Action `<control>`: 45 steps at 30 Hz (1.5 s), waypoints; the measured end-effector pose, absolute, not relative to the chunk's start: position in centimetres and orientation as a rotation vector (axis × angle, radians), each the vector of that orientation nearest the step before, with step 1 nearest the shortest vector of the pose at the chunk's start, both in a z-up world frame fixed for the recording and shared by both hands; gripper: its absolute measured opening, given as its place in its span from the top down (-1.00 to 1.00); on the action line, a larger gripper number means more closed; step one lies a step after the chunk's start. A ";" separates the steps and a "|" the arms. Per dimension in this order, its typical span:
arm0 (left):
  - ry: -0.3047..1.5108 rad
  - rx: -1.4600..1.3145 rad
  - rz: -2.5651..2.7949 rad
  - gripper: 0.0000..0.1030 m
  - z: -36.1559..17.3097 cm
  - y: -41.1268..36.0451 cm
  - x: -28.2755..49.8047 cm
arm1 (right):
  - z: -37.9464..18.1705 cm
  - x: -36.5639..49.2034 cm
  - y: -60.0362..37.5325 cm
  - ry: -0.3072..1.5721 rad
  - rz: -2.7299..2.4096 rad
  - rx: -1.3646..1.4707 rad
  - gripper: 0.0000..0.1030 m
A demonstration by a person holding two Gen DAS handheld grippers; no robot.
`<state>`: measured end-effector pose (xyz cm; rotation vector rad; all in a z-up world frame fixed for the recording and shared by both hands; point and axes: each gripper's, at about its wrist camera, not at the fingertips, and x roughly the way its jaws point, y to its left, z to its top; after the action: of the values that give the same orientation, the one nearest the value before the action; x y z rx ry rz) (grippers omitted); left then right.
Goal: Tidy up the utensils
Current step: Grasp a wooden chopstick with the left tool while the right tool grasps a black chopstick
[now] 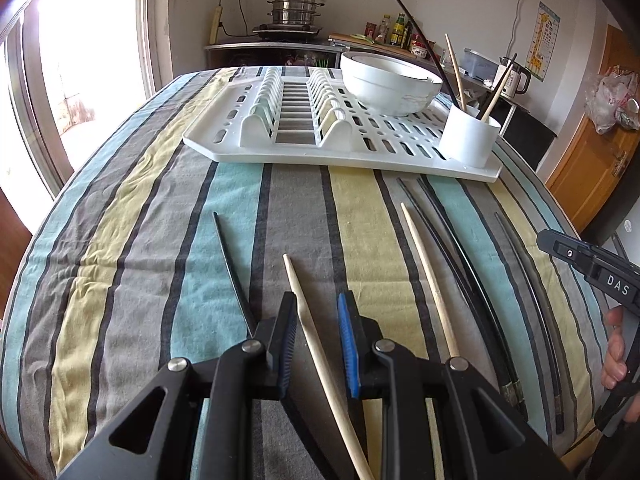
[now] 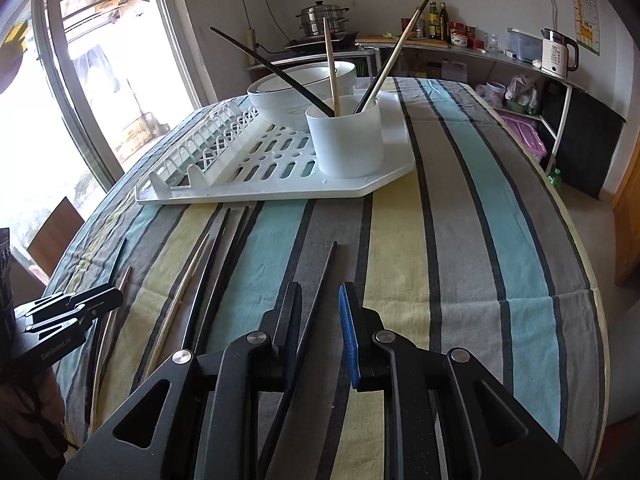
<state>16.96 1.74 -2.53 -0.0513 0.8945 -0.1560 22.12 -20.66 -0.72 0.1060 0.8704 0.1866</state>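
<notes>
Beneath both jaws I see the table (image 1: 120,248), spread with a striped cloth. Ahead of my left gripper (image 1: 318,312) sits the white drying rack (image 1: 280,152), with a white bowl (image 1: 390,84) on it ahead and to the right, and at its right near corner a white cup (image 1: 468,136) holding several chopsticks. My left jaws are spread apart, and a pale wooden chopstick (image 1: 320,360) lies on the cloth between them, though I cannot tell whether either pad touches it. Just right of those jaws lies another pale chopstick (image 1: 430,288), then a few dark ones. Only the right wrist view shows my right gripper (image 2: 320,312), its jaws also parted, straddling a dark chopstick (image 2: 316,320); the left wrist view catches only its body at the right edge.
</notes>
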 end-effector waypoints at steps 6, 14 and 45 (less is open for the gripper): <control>0.918 -0.041 -0.140 0.57 -2.9 1.5 17.9 | -1.6 24.4 -20.1 0.924 0.172 0.064 0.62; 0.907 -0.006 -0.123 0.72 -3.0 0.9 18.4 | -2.1 25.4 -19.5 0.960 0.153 0.017 0.62; 0.785 -0.058 -0.281 0.89 3.4 0.0 15.8 | 5.4 22.1 -20.9 0.785 0.208 0.090 0.90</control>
<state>15.81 0.04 3.35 -0.0584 0.7847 -0.2806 22.09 -20.87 5.39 0.0905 0.7846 0.2078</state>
